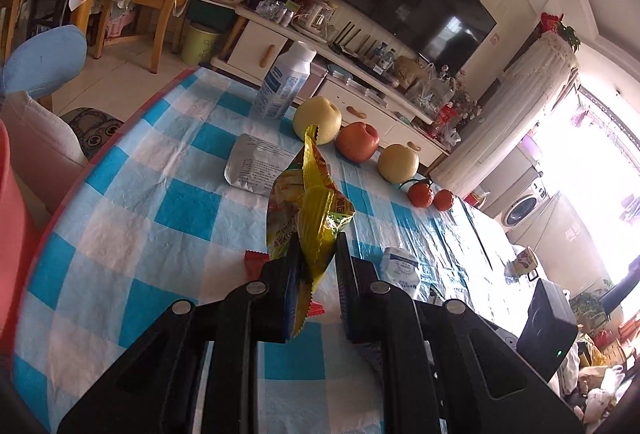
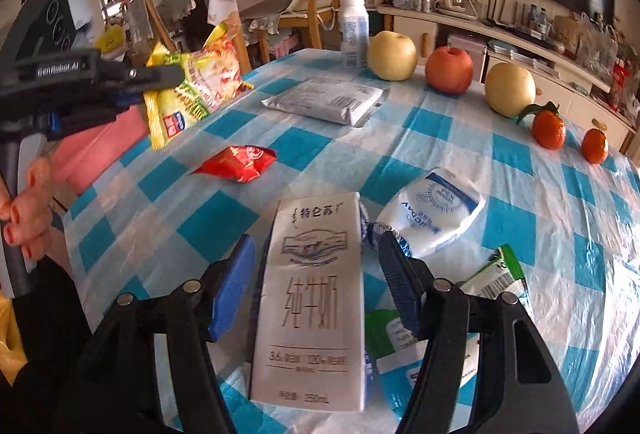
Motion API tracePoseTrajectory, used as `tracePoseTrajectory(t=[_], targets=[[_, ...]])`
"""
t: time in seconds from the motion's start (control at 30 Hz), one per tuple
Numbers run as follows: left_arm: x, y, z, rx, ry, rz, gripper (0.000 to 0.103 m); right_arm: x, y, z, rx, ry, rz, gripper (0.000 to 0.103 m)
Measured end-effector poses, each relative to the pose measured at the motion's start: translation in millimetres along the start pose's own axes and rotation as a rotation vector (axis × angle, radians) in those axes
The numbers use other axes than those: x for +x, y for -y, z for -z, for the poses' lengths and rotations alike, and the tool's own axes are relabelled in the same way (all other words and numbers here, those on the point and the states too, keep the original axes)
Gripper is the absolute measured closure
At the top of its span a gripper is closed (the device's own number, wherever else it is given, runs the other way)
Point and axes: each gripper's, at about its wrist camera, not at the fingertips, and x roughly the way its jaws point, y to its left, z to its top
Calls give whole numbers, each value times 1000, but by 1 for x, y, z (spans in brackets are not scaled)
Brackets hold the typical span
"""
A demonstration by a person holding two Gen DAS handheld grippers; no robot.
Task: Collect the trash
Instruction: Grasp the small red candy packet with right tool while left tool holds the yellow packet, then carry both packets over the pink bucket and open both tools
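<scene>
From the left claw's camera: the left gripper (image 1: 316, 274) is clamped on a crinkly yellow snack wrapper (image 1: 310, 201), which sticks up off the checked tablecloth (image 1: 168, 193). So one piece of trash is picked up but not dropped anywhere yet. I can't say for sure where the bin is; there's a pink thing (image 1: 12, 218) at the table's left edge that might be it. Left lying on the table here are a silver pouch (image 1: 256, 165) and a white milk bag (image 1: 400, 266), with a white bottle (image 1: 286, 81) standing at the far edge. The apples and tangerines are obviously not trash.

From the right claw's camera: the right gripper (image 2: 316, 282) has its jaws apart, one on each side of a white milk carton (image 2: 312, 298) lying flat on the table. The pads don't look like they're pressing on it, so I'd say not grabbed yet. Nearby there's still the red wrapper (image 2: 240, 161), the milk bag just beside the carton's far end, and a green and white carton (image 2: 492, 278) by the right finger. Over on the left a hand (image 2: 28, 209) holds the other claw with the yellow wrapper in it.

So it's early days, with most of the junk still on the table.
</scene>
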Motion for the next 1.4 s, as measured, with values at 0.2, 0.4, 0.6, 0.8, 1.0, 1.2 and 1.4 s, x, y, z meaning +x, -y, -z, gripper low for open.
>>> tracePoseTrajectory(t=[0.2, 0.4, 0.6, 0.8, 1.0, 1.2, 1.4], targets=[[-10, -14, -6, -11, 26, -23, 85, 9, -9, -2, 37, -9, -18, 37], [-19, -26, -9, -20, 39, -35, 85, 16, -23, -25, 124, -17, -108, 37], [-29, -36, -11, -28, 47, -35, 85, 44, -49, -54, 129, -58, -85, 37], [-39, -47, -13, -47, 62, -45, 85, 78, -75, -73, 56, -121, -23, 37], [-49, -55, -17, -56, 84, -54, 85, 97, -84, -69, 3, -149, 99, 74], [-62, -65, -21, -70, 113, -70, 85, 94, -83, -68, 18, -116, 114, 79], [-78, -77, -26, -100, 154, -75, 85, 81, -98, -81, -13, -66, 100, 81]])
